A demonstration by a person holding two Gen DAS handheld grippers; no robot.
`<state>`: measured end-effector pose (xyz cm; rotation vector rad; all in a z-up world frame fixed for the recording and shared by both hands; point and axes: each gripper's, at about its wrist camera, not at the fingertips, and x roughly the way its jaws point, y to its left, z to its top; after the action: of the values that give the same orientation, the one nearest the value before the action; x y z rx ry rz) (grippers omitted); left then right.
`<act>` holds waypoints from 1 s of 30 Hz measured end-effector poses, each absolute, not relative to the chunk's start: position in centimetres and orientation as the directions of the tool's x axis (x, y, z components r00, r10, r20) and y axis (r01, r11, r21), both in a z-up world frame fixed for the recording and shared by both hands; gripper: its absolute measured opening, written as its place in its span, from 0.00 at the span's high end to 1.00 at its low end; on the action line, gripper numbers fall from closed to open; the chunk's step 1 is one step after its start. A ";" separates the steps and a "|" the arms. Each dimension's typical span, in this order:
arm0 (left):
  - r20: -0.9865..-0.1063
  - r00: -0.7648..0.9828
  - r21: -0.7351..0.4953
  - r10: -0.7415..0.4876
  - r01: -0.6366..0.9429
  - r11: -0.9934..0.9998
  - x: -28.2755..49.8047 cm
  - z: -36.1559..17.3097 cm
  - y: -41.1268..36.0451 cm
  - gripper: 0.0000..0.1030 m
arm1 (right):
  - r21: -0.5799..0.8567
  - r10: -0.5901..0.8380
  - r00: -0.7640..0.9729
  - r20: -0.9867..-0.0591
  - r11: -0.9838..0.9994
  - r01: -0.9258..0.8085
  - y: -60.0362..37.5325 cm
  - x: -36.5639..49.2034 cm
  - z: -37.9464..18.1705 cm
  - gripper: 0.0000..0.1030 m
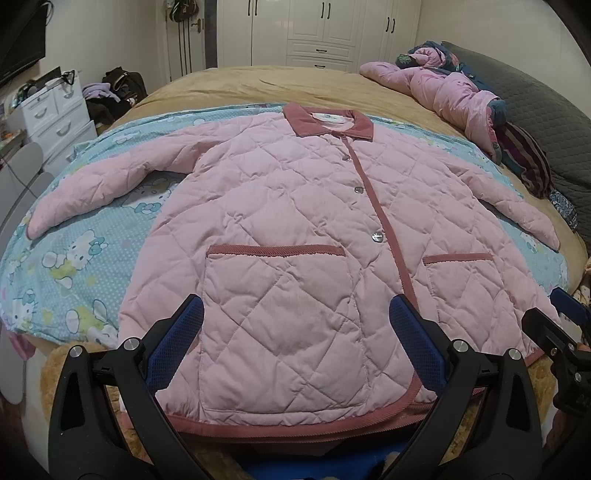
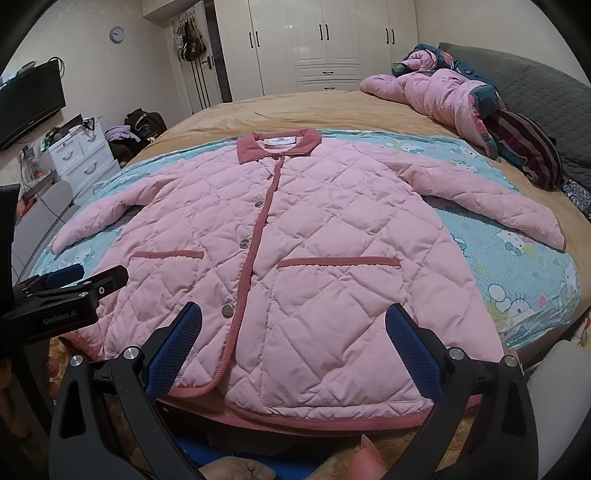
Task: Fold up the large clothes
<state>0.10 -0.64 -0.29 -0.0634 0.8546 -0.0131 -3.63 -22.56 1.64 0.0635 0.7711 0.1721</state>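
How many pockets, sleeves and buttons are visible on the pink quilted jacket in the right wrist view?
Pockets: 2
Sleeves: 2
Buttons: 4
Total: 8

My left wrist camera sits low at the foot of the bed [image 1: 258, 85], looking along the left claw [image 1: 295, 332] over the quilted pink jacket [image 1: 280, 221] toward the wardrobe [image 1: 317, 33]. The right wrist camera looks the same way along the right claw [image 2: 293, 332], just beside it. Both share the whole jacket, close up.
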 end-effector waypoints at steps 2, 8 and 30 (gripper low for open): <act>-0.752 0.658 -0.061 -0.037 -0.014 0.998 0.1 -0.3 -0.7 0.09 | 0.120 0.177 0.704 -0.688 0.984 -0.131 -22.6 -3.6 1.6 0.04; -0.753 0.657 -0.061 -0.039 -0.011 0.998 0.1 -0.2 -0.6 0.09 | 0.118 0.175 0.705 -0.687 0.984 -0.130 -22.6 -3.5 1.7 0.04; -0.770 0.637 -0.063 -0.034 -0.023 0.998 3.2 -0.5 -0.2 0.09 | 0.126 0.178 0.697 -0.695 0.984 -0.126 -22.3 -0.4 2.1 0.04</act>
<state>3.25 -0.22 -0.50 -0.0690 0.8799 -0.0066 -0.45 -22.29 2.15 0.0700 0.7815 0.1696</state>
